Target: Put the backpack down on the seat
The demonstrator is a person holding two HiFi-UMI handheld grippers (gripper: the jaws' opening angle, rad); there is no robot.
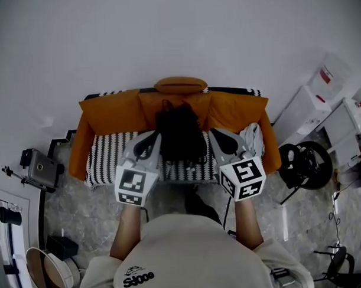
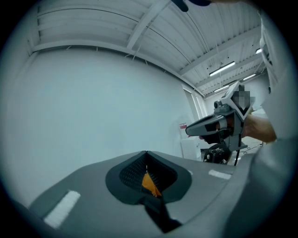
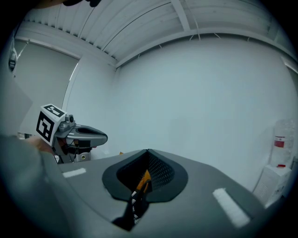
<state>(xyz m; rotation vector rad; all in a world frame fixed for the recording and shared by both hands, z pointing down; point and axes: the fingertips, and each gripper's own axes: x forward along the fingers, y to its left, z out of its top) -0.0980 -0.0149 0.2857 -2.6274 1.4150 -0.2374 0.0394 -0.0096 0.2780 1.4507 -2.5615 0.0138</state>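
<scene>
An orange sofa (image 1: 111,113) with a black-and-white striped seat (image 1: 107,156) stood against the wall. The black backpack (image 1: 180,134) hung in the air in front of it, between the two tools and apparently not resting on the seat. The left hand-held gripper (image 2: 146,169) was clenched on a black strap (image 2: 160,216), and the right hand-held gripper (image 3: 148,163) was clenched on a lettered strap (image 3: 132,207). By my reading the bag was lifted and carried; lowering it onto the seat and letting go remained.
</scene>
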